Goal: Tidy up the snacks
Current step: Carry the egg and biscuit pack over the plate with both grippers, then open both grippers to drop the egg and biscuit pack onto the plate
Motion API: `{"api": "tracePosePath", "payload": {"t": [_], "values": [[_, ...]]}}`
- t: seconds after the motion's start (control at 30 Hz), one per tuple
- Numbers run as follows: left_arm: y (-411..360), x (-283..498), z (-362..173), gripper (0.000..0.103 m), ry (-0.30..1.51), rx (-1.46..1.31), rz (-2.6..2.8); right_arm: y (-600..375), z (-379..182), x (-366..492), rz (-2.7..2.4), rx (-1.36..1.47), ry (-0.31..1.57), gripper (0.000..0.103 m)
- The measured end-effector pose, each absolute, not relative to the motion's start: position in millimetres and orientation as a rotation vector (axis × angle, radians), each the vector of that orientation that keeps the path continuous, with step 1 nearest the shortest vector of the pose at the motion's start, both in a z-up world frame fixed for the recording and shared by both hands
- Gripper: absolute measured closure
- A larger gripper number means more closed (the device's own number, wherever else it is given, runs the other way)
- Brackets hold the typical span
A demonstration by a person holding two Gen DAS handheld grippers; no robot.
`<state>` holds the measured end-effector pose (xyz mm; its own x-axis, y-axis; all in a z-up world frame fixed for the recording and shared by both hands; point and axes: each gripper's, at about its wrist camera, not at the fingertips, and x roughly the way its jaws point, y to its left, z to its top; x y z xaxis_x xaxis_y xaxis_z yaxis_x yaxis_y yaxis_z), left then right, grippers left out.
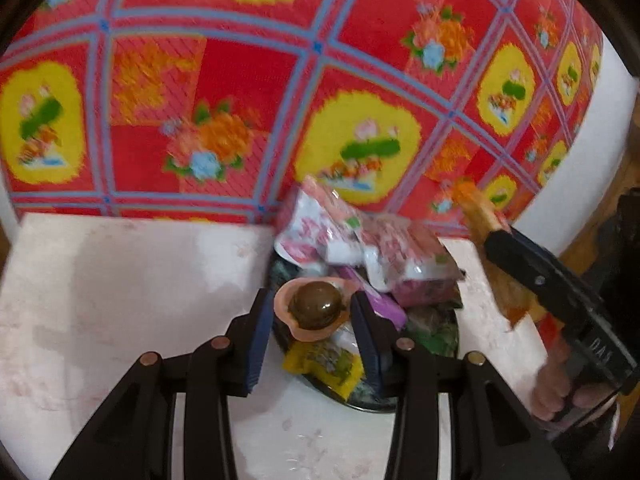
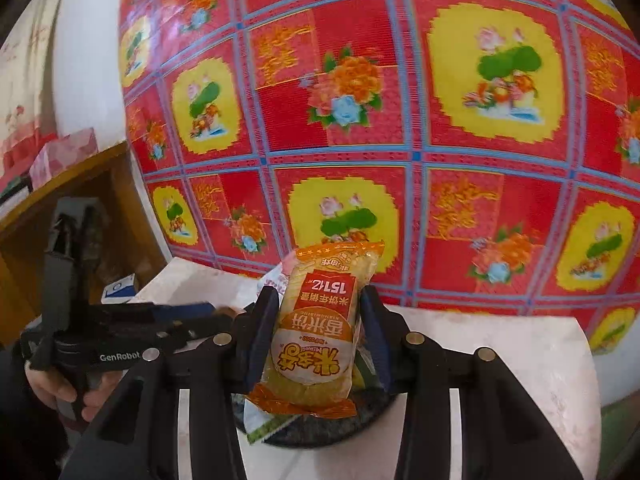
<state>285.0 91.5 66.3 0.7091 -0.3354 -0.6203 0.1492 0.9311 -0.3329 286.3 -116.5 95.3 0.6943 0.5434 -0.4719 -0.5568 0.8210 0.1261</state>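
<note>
Red floral cloth (image 1: 248, 92) fills upper frame; pale surface (image 1: 120, 300) below. Dark tray (image 1: 440, 340), centre, heaped with snack packets (image 1: 360, 240). Right gripper (image 2: 316, 320): jaws clamped on yellow rice-cracker packet (image 2: 316, 328), lower centre. Left gripper (image 1: 308, 316): jaws bracket a jelly cup (image 1: 314, 306) over tray; contact unclear.
</note>
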Motion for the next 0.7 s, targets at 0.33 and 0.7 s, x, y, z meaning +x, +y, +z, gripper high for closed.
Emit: {"api": "tracePosePath", "payload": {"t": [0.33, 0.7], "values": [[79.2, 278.4, 66.7, 0.034, 0.676, -0.202, -0.269, -84.7, 83.0, 268.7, 0.618, -0.207, 0.387, 0.059], [92.1, 275.9, 74.8, 0.034, 0.633, -0.244, -0.221, -73.2, 72.4, 270.3, 0.559, -0.297, 0.402, 0.052]]}}
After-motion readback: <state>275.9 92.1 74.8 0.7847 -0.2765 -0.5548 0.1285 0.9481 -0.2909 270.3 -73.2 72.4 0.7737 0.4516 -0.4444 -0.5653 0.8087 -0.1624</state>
